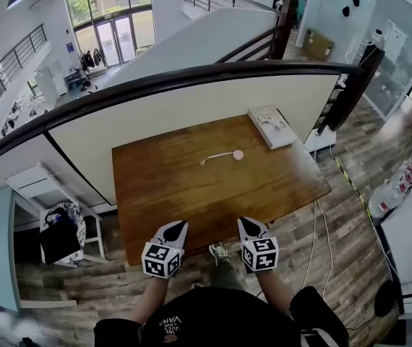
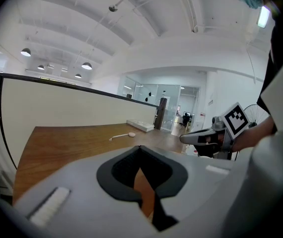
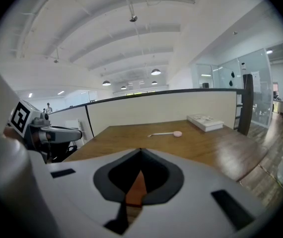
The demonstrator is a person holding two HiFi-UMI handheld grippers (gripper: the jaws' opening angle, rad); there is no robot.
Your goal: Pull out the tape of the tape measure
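A small round pink tape measure lies near the middle of the brown wooden table, with a short white strip of tape running out to its left. The left gripper view shows it small and far off, as does the right gripper view. My left gripper and right gripper hover side by side over the table's near edge, well short of the tape measure. Both are shut with nothing between their jaws. Each shows in the other's view: the right gripper and the left gripper.
A flat white box rests at the table's far right corner. A low white partition with a dark rail stands behind the table. A white chair with a dark bag is at the left. Cables trail on the floor at the right.
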